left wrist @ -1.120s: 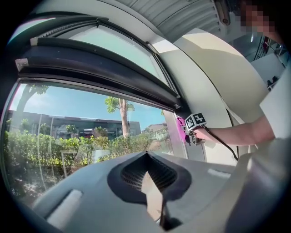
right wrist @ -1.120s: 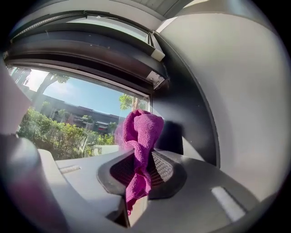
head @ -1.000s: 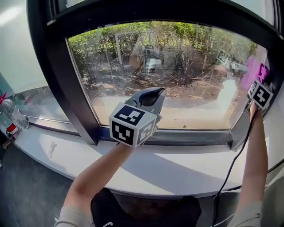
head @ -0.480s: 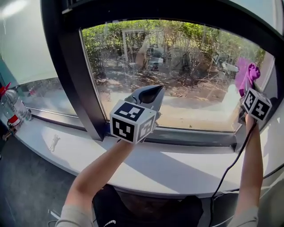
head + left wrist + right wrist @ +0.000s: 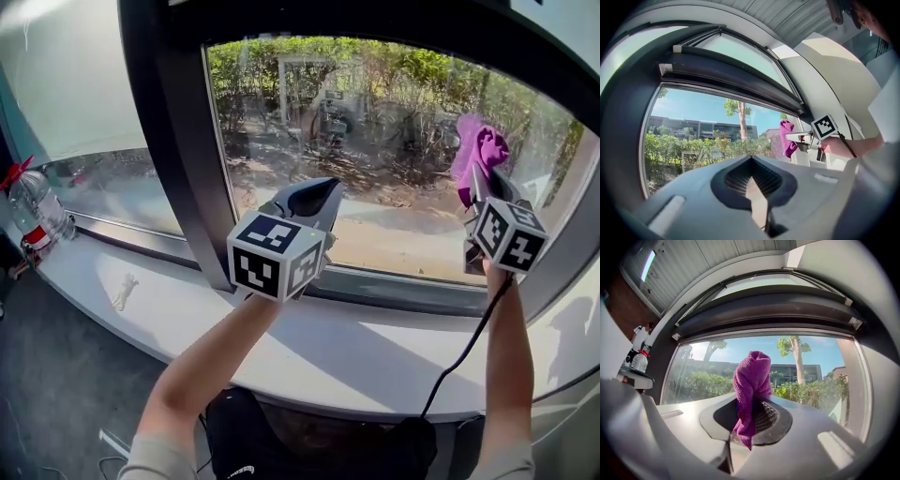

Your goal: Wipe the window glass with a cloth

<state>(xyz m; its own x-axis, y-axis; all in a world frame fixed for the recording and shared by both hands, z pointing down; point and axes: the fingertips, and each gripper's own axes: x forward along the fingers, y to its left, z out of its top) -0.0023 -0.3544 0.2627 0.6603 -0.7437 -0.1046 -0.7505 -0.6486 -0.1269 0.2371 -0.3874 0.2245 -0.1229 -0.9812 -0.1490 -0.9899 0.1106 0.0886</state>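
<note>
Basically, everything hinges on the right gripper (image 5: pixel 480 180). Its jaws are clamped on a purple microfibre cloth (image 5: pixel 476 148), and the cloth's long axis runs along the jaw axis, with the bunched end standing out past the tips toward the large window glass (image 5: pixel 375 141). In the right gripper view the cloth (image 5: pixel 751 390) rises straight out from between the jaws, with a short tail hanging below.

- Position: the cloth is in the right part of the pane, mid-height, near the dark window frame (image 5: pixel 178 141) on that side. It looks pressed to the glass or just off it; contact can't be confirmed.
- Most of the pane lies to the cloth's left, so the stroke likely runs that way.
- Left gripper (image 5: pixel 314 197): its jaws are together with nothing between them. It is held low at mid-pane above the white windowsill (image 5: pixel 281 347), well apart from the cloth.

The right hand is clearly nearer, so the wipe is its job. The cloud-free reflections make it hard to judge which areas are clean.
</note>
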